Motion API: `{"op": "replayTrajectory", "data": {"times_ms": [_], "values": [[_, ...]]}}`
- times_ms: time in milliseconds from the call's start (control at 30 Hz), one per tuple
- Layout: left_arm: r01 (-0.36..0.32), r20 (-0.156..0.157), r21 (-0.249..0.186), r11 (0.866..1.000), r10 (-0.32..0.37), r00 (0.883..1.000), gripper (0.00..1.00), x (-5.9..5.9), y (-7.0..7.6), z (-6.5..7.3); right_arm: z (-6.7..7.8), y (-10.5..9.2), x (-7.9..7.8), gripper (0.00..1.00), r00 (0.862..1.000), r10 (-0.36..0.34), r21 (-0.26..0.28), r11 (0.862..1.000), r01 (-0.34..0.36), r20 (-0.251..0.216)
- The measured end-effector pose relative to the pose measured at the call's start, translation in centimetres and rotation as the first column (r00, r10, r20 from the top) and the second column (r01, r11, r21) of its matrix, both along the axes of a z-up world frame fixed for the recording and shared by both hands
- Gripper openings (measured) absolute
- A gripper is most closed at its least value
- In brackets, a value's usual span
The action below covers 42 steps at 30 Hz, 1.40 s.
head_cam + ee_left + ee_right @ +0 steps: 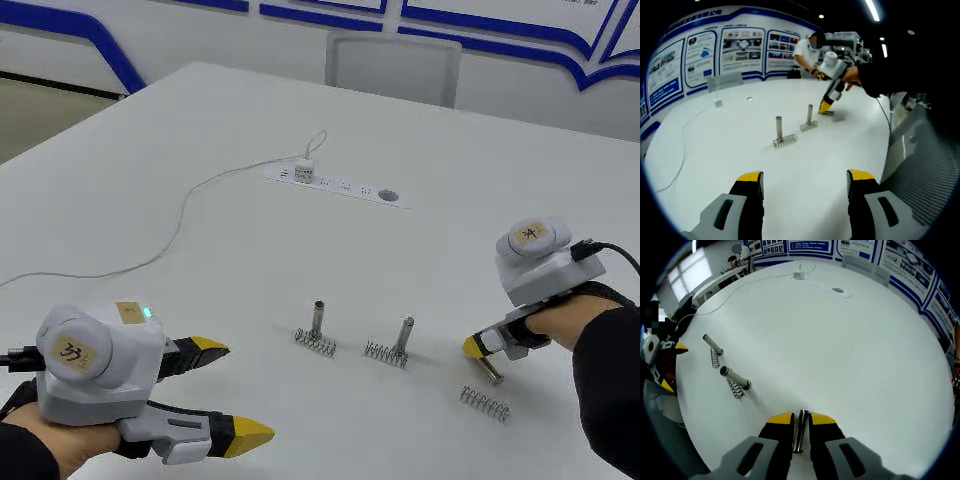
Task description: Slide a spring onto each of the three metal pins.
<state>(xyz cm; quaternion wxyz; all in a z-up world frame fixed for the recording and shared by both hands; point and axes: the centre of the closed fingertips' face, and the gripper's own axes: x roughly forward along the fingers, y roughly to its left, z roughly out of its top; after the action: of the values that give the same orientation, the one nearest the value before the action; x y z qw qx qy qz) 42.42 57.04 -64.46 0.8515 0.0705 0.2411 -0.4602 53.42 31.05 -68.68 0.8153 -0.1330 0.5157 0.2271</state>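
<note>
No spring is seen threaded on a pin, so the task is judged to be at its very start. On the white surface (200, 200) the left pin (318, 317) and the middle pin (405, 332) are stood upright. A spring is laid flat at the foot of each: the left spring (315, 343) and the middle spring (385, 353). The third pin (800, 431) is clamped, tilted, between the closed jaws of the right hand-held gripper (478, 350), with its lower end near the surface. The third spring (485, 403) is laid flat just beside it. The left hand-held gripper (228, 390) is held open and empty, well apart from the pins. All three springs are still to be slid on.
</note>
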Motion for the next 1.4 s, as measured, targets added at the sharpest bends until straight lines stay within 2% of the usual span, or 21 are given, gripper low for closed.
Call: {"op": "replayTrajectory", "data": {"times_ms": [200, 333, 633, 900, 1033, 1200, 1400], "values": [[-0.003, -0.002, -0.003, 1.000, 0.003, 1.000, 0.69, 0.02, -0.03, 0.01, -0.37, -0.16, 0.15, 0.10, 0.999, -0.031, -0.006, 1.000, 0.031, -0.039], [-0.002, -0.003, -0.004, 1.000, 0.002, 1.000, 0.69, -0.02, -0.11, -0.05, -0.43, -0.13, 0.00, 0.10, 0.998, -0.021, -0.027, 0.999, 0.020, -0.061], [0.000, -0.003, -0.004, 1.000, 0.000, 1.000, 0.69, 0.00, -0.18, -0.07, -0.47, -0.33, -0.19, 0.10, 0.994, 0.019, -0.157, 0.987, -0.036, -0.107], [0.000, -0.006, -0.004, 1.000, 0.000, 1.000, 0.69, 0.02, -0.25, -0.14, -0.60, -0.27, -0.30, 0.11, 0.987, 0.045, -0.205, 0.976, -0.077, -0.155], [0.005, -0.008, 0.001, 1.000, -0.005, 1.000, 0.69, -0.01, -0.33, -0.24, -0.72, -0.02, -0.43, 0.10, 0.979, 0.059, -0.252, 0.962, -0.107, -0.193], [0.007, -0.008, 0.006, 1.000, -0.007, 1.000, 0.68, -0.10, -0.34, -0.25, -0.78, -0.23, -0.38, 0.10, 0.972, 0.051, -0.237, 0.966, -0.106, -0.228], [0.009, -0.008, 0.008, 1.000, -0.009, 1.000, 0.68, -0.14, -0.41, -0.23, -0.75, -0.04, -0.63, 0.09, 0.976, 0.045, -0.262, 0.960, -0.101, -0.212]]}}
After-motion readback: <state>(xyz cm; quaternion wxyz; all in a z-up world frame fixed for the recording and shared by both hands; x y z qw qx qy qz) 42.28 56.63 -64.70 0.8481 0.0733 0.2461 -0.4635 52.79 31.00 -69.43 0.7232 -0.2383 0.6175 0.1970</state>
